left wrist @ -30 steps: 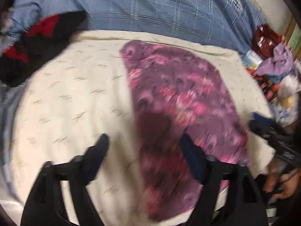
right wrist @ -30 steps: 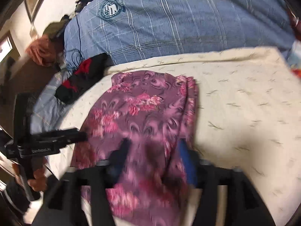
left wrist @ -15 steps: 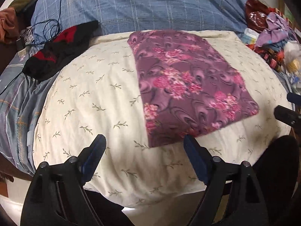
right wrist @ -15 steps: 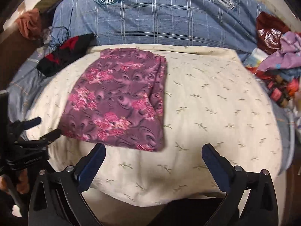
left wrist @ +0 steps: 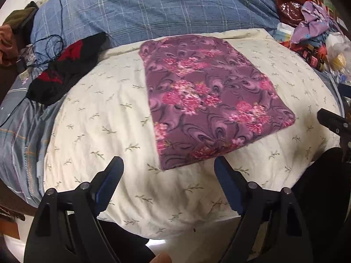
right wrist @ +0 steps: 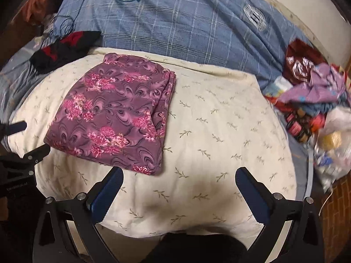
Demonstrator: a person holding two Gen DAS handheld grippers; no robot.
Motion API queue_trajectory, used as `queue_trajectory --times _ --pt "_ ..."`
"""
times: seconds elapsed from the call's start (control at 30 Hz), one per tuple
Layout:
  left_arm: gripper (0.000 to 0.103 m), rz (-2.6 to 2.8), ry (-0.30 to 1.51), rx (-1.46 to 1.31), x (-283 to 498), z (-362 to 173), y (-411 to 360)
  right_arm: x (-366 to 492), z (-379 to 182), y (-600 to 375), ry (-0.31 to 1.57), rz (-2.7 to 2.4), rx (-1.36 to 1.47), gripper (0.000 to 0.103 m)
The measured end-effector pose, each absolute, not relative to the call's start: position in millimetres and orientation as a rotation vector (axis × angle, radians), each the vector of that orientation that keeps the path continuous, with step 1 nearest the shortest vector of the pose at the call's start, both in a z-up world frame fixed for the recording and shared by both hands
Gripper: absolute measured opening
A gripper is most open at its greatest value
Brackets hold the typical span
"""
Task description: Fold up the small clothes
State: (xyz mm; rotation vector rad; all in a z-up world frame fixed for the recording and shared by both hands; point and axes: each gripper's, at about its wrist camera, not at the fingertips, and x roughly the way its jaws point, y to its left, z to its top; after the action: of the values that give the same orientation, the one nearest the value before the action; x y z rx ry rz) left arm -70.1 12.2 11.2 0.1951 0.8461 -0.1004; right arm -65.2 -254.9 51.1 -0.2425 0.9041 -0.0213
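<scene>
- Both grippers have backed right off the purple floral garment (left wrist: 210,100) since a second ago, when the right one had its fingers down on the cloth and the left one was hovering low over it. Now they hang above the near edge of the bed and nothing is gripped.
- Left gripper (left wrist: 169,171): jaws spread wide, empty. Its right blue pad (left wrist: 228,186) sits just short of the garment's near edge, no contact that I can see.
- Right gripper (right wrist: 178,182): also spread wide and empty, over bare cream cloth. Its left pad (right wrist: 105,195) is just beside the garment's near corner.
- That garment is folded into a flat rectangle, lying on the cream leaf-print blanket (left wrist: 98,120). From the right wrist view it's at about 10 o'clock, with layered fold edges stacked along its right side (right wrist: 169,92).
- From the left wrist view the garment runs from centre up toward 12 o'clock.
- Black and red garment (left wrist: 65,70) is bunched up at roughly 10 o'clock, off the blanket's far left corner, well apart from the purple one.
- Blue plaid quilt (left wrist: 175,11) fills the back at 12 o'clock.
- Messy pile of clothes and bags (right wrist: 311,100) sits around 2–3 o'clock in the right wrist view.
</scene>
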Motion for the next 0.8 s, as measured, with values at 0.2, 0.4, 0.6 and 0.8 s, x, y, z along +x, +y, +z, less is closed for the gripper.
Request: queue_trajectory --times 0.2,0.4,0.6,0.8 --pt "0.085 -0.133 0.845 0.193 -72.7 10.7 7.5 -61.8 48.5 -259.6 0.918 -0.001 -0.243 0.103" --pt "0.085 -0.151 0.827 0.194 -75.2 15.5 3.4 -55.4 46.4 -277.0 0.968 0.017 -0.14 0.103" --pt "0.085 -0.165 0.829 0.19 -75.0 16.1 -0.7 -46.0 44.7 -286.7 1.077 0.035 -0.098 0.103" --pt "0.085 -0.215 0.862 0.164 -71.7 15.7 -8.6 -49.5 47.5 -288.5 1.045 0.02 -0.105 0.103"
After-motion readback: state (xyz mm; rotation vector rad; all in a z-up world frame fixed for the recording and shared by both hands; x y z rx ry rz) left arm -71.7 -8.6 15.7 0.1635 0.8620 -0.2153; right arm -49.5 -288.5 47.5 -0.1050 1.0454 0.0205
